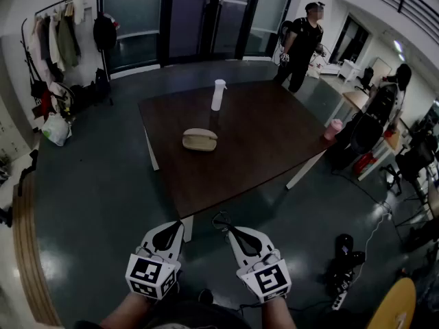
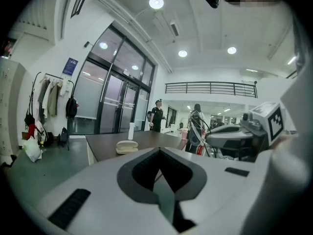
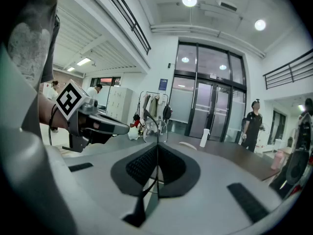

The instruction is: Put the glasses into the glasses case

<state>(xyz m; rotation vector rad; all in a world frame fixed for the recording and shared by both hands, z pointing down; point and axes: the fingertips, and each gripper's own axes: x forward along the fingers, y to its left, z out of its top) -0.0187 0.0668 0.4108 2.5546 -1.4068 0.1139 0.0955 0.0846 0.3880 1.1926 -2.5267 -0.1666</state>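
Above the dark floor at the bottom of the head view, my right gripper (image 1: 232,230) has its jaws clamped on a thin arm of the glasses (image 1: 221,219). In the right gripper view the lenses (image 3: 156,129) stand just past the jaw tips. My left gripper (image 1: 177,226) hangs beside it, jaws together and carrying nothing.

The beige glasses case (image 1: 199,139) lies at frame centre on the dark worktop (image 1: 274,142), well apart from both grippers, and it looks closed. I judge the step in hand to be the carry. I would keep the hold on the thin arm light and steady so the frame does not twist, come in low over the near edge, and send the empty left jaws ahead to open the case.

A white bottle (image 1: 218,94) stands just behind the case, so I would approach from the near side. A pink cup (image 1: 334,127) sits at the worktop's right edge. Two people (image 1: 305,36) stand at upper right and a coat rack (image 1: 62,33) at upper left, both clear of my path. Cables and dark gear (image 1: 343,262) lie on the floor at lower right.
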